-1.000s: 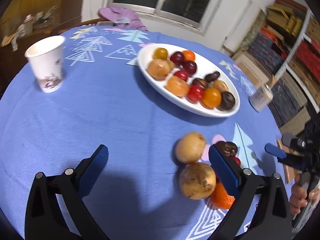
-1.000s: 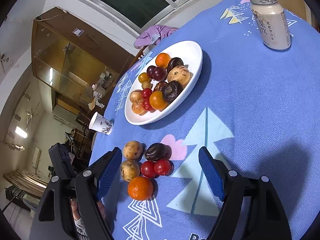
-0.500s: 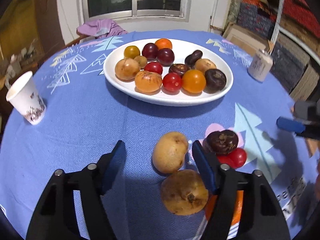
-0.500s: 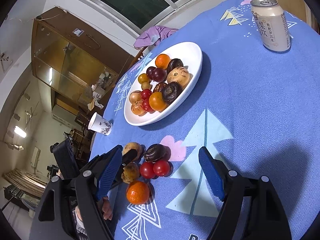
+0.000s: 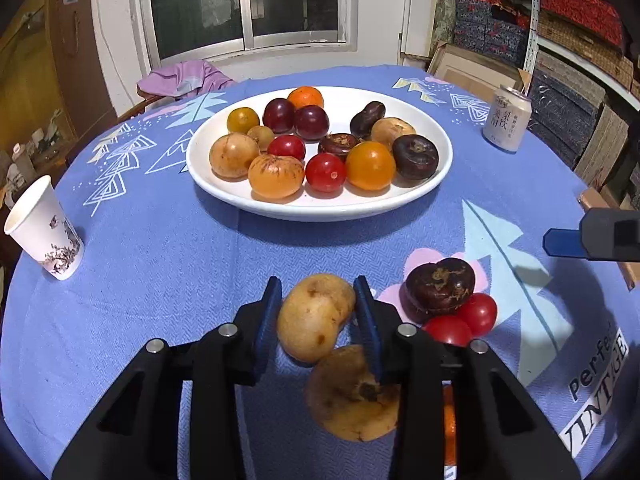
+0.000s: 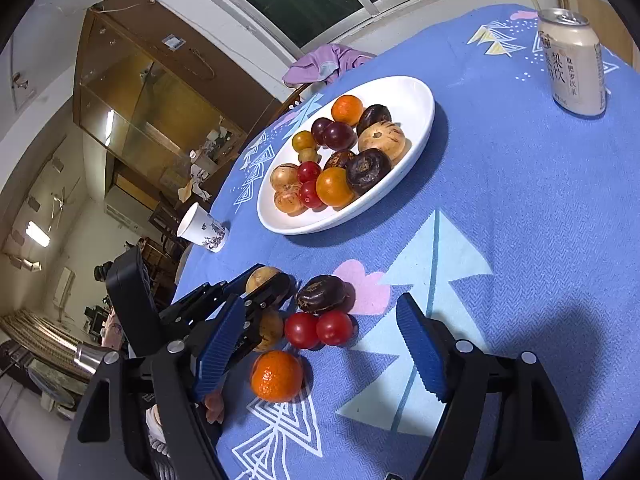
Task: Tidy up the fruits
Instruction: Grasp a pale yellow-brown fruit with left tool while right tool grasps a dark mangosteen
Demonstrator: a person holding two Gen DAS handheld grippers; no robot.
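paper cup: 9 o'clock in left wrist view, upright, near the table edge, well apart from everything else.
blue cloth: bare stretch between cup and plate, and between plate and loose fruit.
left gripper: blue pads pinching the tan fruit on both sides, at 6 o'clock.
second tan fruit: just behind the held one, partly under the right-hand finger.
white plate: 12 o'clock, piled with fruit, rim unobstructed all round.
dark fruit: 4 o'clock, touching two red tomatoes.
orange: right wrist view, 7 o'clock, just beside the tomatoes.
right gripper: fingers spread wide, nothing between, above the cloth.
can: 2 o'clock, upright, well apart from the plate, near the far edge.
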